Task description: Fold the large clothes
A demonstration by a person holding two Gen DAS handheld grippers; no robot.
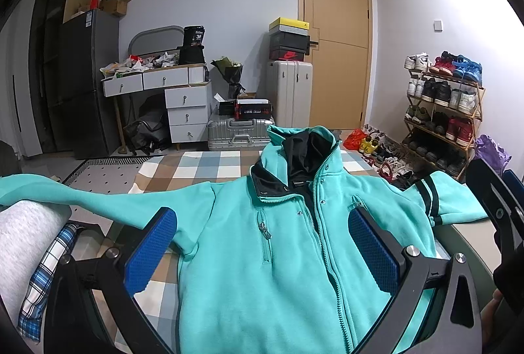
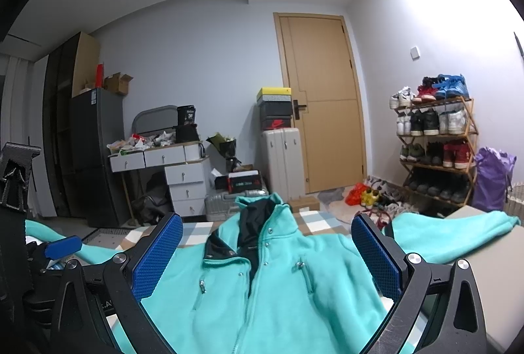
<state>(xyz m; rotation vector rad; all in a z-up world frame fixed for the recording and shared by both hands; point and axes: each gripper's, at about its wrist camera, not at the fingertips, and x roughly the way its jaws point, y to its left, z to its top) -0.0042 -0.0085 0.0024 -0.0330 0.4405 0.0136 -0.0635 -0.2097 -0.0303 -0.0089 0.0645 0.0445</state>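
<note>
Both tools hover with jaws spread wide and empty: the left gripper and the right gripper each frame the chest of a single teal fleece jacket that lies face-up directly ahead of and below them on a checked bedspread. The jacket's long axis runs straight away from the tools, hem nearest, black-lined collar at the far end toward the door. Its two sleeves stretch out crosswise: the left sleeve reaches toward the left gripper's side, the right sleeve toward the right gripper's side, so each tool looks nearer to its own sleeve for a likely first fold inward. Count: one jacket, two sleeves, two grippers. A grey roll and plaid cloth sit at the left edge; a shoe rack stands beyond.
</note>
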